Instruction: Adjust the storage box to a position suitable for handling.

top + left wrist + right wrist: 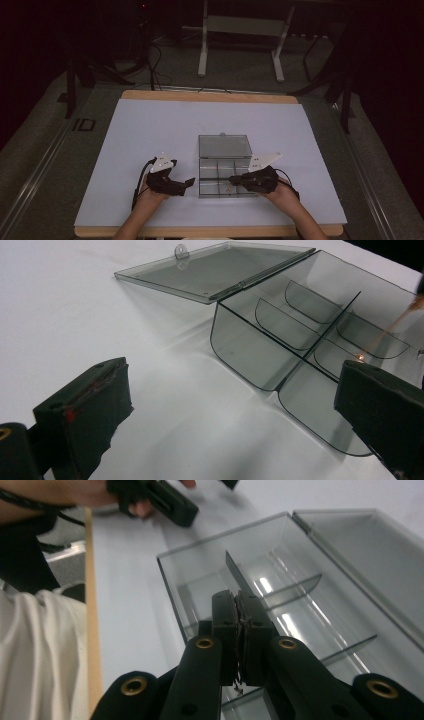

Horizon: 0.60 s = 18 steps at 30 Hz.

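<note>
High view showed a wide pale lavender-white counter (150,130) with a wooden edge, and on it, toward the near middle, a clear smoky plastic compartment box (224,172), its hinged lid (210,270) thrown flat open on the far side. Thin dividers (300,325) split the tray into small cells. It looked light, rigid and slick, likely to skid on the counter and to crack if squeezed hard; a wall edge or the lid's little tab seemed the safest place to take hold.

At the box's right the right gripper (235,178) reached over the tray's near cells, its fingers (224,630) pressed together. Right gripper view showed a thin dark sliver between the pads; what it was I could not tell. The left gripper (189,182) waited just beside the box's left wall, not touching it, with its fingers (85,410) spread wide and nothing between them.
</note>
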{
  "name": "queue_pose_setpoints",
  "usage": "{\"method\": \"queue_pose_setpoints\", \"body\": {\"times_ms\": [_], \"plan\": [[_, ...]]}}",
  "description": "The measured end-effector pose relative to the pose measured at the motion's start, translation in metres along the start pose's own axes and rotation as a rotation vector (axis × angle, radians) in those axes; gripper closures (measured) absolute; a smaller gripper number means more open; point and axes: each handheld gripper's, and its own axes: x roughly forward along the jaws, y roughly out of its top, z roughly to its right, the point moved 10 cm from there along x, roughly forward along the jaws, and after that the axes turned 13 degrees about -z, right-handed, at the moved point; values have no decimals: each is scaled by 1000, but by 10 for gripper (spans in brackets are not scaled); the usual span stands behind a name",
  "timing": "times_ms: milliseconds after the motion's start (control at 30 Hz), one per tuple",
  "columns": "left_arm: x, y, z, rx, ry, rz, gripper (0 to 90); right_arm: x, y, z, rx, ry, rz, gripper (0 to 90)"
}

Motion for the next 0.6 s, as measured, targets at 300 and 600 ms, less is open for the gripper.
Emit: {"method": "queue_pose_setpoints", "body": {"times_ms": [300,600], "plan": [[1,0,1,5,1,-2,25,22,-13,9,8,-22,-76,878],[-1,0,0,1,0,5,25,28,-18,11,8,-23,-108,870]]}}
